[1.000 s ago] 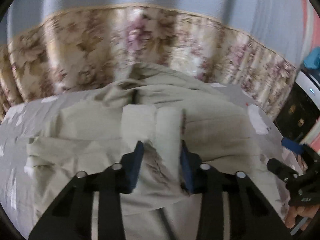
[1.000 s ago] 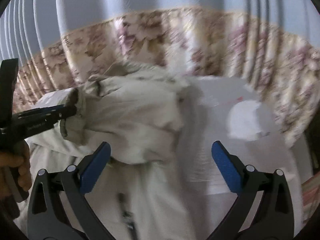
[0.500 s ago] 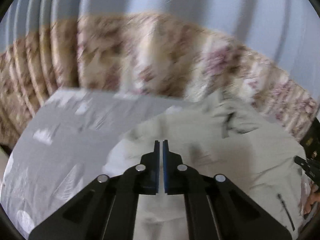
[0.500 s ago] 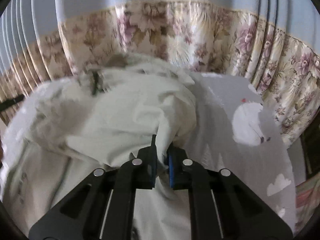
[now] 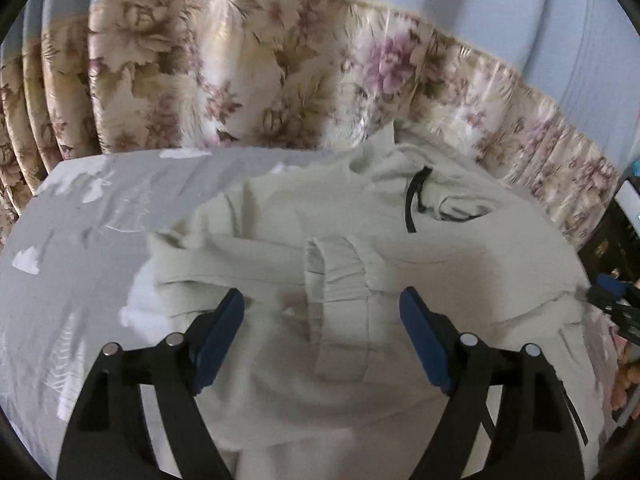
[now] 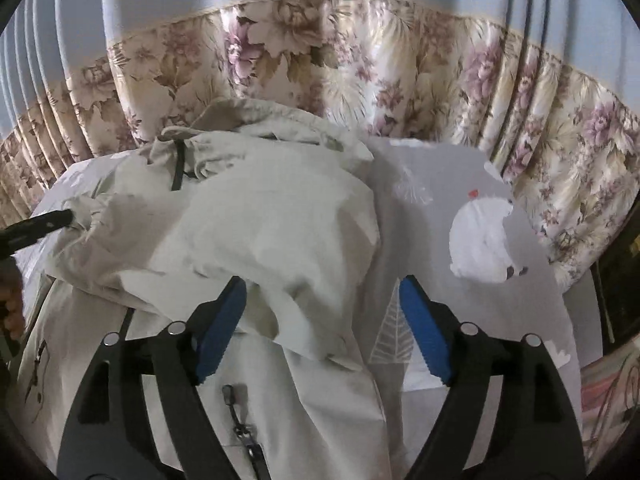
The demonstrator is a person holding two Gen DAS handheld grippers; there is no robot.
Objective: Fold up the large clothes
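Note:
A pale beige jacket [image 5: 400,280] lies spread on a grey printed bedsheet [image 5: 100,240]. One sleeve is folded across its body, and the cuff [image 5: 340,280] rests just beyond my left gripper [image 5: 322,332], which is open and holds nothing. In the right wrist view the jacket [image 6: 260,232] has its other sleeve folded over the front, with the zipper [image 6: 240,420] showing below. My right gripper [image 6: 322,328] is open over the edge of that folded layer. The left gripper's black finger [image 6: 36,224] shows at the left edge beside a cuff.
A floral curtain [image 6: 360,80] hangs right behind the bed. The bedsheet [image 6: 460,320] has bare room to the jacket's right, with a white bear print [image 6: 484,240]. Dark furniture [image 5: 616,240] stands at the far right. A person's hand [image 6: 10,300] shows at the left edge.
Half a second ago both grippers were shut, the right one on a jacket fold. Both now stand open, and the sleeves lie folded on the jacket.

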